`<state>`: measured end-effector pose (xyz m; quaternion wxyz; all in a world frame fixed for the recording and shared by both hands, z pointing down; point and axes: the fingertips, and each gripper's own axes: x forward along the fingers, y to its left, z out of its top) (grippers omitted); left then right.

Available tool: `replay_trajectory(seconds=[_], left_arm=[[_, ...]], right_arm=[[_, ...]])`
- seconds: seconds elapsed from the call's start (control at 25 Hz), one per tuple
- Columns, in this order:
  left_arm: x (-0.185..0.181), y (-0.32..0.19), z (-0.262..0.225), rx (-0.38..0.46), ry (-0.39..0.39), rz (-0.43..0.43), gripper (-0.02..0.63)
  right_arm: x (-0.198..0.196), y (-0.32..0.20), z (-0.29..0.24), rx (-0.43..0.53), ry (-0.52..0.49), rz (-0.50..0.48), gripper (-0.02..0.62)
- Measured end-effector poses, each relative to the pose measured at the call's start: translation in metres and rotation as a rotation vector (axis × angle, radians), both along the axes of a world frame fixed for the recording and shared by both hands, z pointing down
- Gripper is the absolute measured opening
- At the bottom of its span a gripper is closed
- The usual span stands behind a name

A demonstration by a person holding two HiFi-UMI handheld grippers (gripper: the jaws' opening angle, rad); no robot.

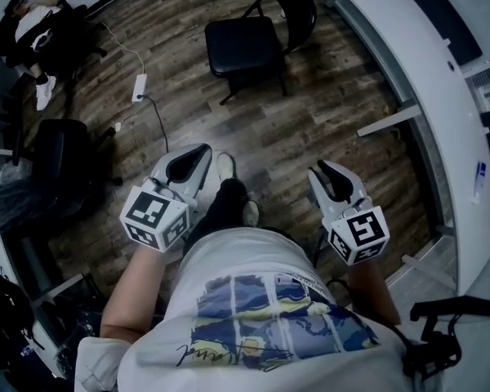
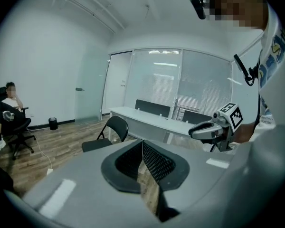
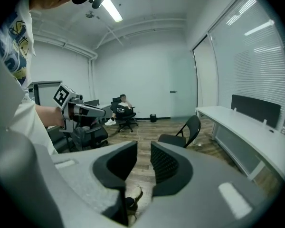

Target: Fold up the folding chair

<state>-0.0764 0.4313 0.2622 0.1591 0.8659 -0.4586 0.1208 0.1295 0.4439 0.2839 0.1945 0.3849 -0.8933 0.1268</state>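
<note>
The black folding chair (image 1: 245, 43) stands unfolded on the wood floor, well ahead of both grippers; its seat faces left and its back is toward the white desk. It also shows in the left gripper view (image 2: 107, 134) and the right gripper view (image 3: 183, 132). My left gripper (image 1: 198, 155) is held low at the left, jaws shut together (image 2: 142, 144), nothing in them. My right gripper (image 1: 327, 172) is at the right with a gap between its jaws (image 3: 143, 148) and nothing in it. Both are far from the chair.
A long white desk (image 1: 408, 64) curves along the right, beyond the chair. A white power strip (image 1: 139, 86) and its cable lie on the floor at the left. A black office chair (image 1: 61, 158) stands left, and a seated person (image 1: 33, 23) is at the far left.
</note>
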Motion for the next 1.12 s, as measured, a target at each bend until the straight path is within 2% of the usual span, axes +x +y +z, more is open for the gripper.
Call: replay_trajectory(seconds=[0.36, 0.76, 1.12], left_arm=[[-0.004, -0.062, 0.012, -0.015, 0.044, 0.032, 0.014], [-0.032, -0.14, 0.02, -0.041, 0.07, 0.068, 0.021], [-0.075, -0.203, 0.031, -0.049, 0.071, 0.074, 0.057]], right_arm=[[0.0, -0.056, 0.007, -0.028, 0.031, 0.048, 0.077], [-0.04, -0.138, 0.001, -0.048, 0.046, 0.05, 0.077], [-0.081, -0.2, 0.002, -0.061, 0.059, 0.066, 0.077]])
